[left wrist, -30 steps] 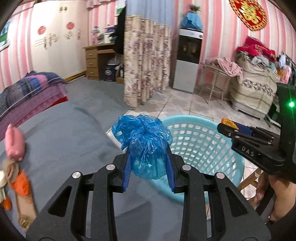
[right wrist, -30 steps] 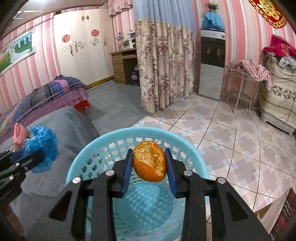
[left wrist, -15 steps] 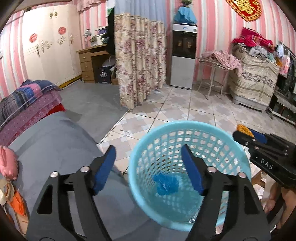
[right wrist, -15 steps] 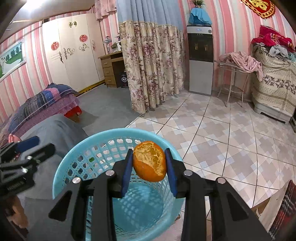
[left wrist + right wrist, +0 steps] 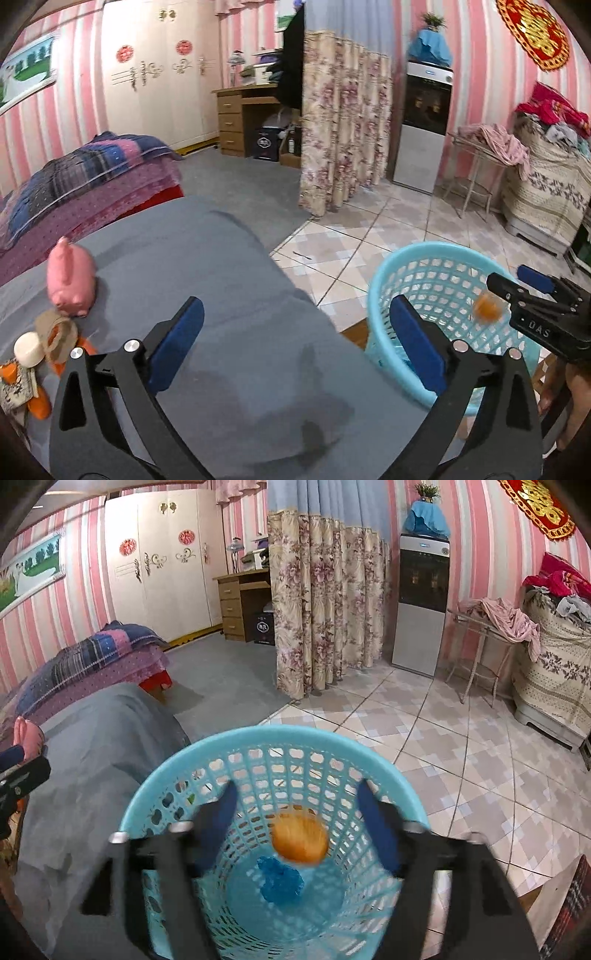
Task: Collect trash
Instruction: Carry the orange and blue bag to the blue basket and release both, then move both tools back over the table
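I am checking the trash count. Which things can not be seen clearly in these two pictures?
- Orange peel, both views: motion blur, so what it is stays a guess.
- Blue plastic bag, right wrist view: small, partly behind the peel.
- Items by the pink toy, left wrist view: cut by the left edge.
- Basket bottom, left wrist view: hidden by its wall and a finger.

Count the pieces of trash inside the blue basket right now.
2. A crumpled blue plastic bag lies on the bottom of the basket; an orange peel is blurred just above it, between the right gripper's opening jaws. Its walls may hide more.
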Demonstrator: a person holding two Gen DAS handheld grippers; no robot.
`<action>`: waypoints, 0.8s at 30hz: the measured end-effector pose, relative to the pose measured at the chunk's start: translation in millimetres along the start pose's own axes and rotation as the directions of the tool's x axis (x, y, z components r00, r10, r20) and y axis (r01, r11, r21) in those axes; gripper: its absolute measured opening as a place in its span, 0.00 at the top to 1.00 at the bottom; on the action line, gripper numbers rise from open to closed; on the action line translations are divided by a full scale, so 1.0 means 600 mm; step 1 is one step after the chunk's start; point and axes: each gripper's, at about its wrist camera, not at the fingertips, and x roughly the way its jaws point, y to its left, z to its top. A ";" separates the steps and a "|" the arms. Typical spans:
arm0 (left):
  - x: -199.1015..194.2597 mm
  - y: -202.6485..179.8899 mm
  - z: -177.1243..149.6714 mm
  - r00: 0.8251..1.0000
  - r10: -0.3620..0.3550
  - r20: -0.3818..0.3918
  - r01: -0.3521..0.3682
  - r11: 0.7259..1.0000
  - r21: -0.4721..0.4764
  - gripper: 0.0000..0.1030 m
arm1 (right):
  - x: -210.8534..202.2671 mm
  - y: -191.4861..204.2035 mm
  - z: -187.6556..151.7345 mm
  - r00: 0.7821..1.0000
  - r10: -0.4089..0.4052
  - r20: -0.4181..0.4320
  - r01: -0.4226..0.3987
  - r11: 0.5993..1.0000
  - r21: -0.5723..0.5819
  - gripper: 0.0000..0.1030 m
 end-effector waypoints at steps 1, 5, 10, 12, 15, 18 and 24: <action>-0.003 0.008 0.001 1.000 0.005 0.000 -0.005 1.000 -0.009 0.06 | -0.001 0.001 0.001 1.000 0.000 0.003 0.000 1.000 0.000 0.30; -0.019 0.035 -0.002 1.000 0.022 0.008 -0.022 0.999 -0.042 0.05 | -0.013 0.007 0.004 0.999 -0.021 0.024 0.021 1.000 -0.001 0.13; -0.053 0.076 -0.002 0.998 0.055 0.027 -0.053 0.996 -0.076 0.05 | -0.030 0.023 0.009 0.999 -0.017 0.040 0.017 1.000 -0.012 0.07; -0.072 0.093 -0.003 0.997 0.069 0.037 -0.065 0.994 -0.092 0.05 | -0.038 0.035 0.012 0.999 -0.012 0.047 0.013 1.000 -0.019 0.06; -0.104 0.124 -0.012 0.993 0.103 0.051 -0.097 0.989 -0.110 0.05 | -0.051 0.065 0.014 0.998 0.002 0.056 0.001 0.999 -0.049 0.05; -0.136 0.162 -0.021 0.988 0.146 0.056 -0.138 0.982 -0.130 0.05 | -0.064 0.094 0.013 0.998 0.018 0.061 -0.014 0.997 -0.072 0.05; -0.198 0.241 -0.048 0.971 0.231 0.057 -0.217 0.958 -0.187 0.05 | -0.092 0.167 0.008 0.993 0.099 0.068 -0.091 0.989 -0.120 0.05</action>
